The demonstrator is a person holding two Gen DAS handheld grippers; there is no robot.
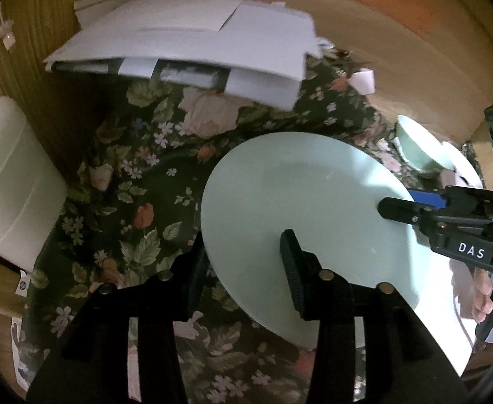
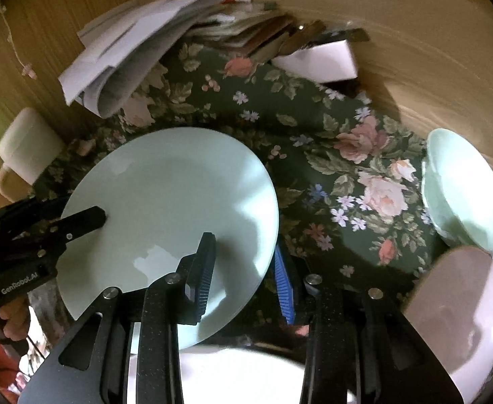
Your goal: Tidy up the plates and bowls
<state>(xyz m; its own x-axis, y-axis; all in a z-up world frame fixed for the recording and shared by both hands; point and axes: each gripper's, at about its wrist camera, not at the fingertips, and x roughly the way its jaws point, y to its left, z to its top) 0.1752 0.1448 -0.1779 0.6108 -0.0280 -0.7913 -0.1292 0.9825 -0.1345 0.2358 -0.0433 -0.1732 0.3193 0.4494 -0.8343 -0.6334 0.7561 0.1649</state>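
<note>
A pale green plate [image 1: 307, 208] is held above the floral tablecloth [image 1: 138, 175], tilted. My left gripper [image 1: 243, 259] is shut on its near-left rim, one finger above and one below. My right gripper [image 2: 243, 276] is shut on the plate [image 2: 169, 215] at its right rim, black finger on top and blue finger underneath. A pale green bowl [image 2: 462, 188] sits at the right, also in the left wrist view [image 1: 418, 148]. A white plate [image 2: 239, 373] lies below the green one. A white bowl [image 2: 458, 316] is at the lower right.
A pile of white papers and envelopes [image 1: 192, 47] lies at the back of the table. A white box [image 2: 320, 59] sits behind it. A cream chair [image 1: 7, 181] stands at the left. Wooden wall panelling [image 1: 44, 17] is behind.
</note>
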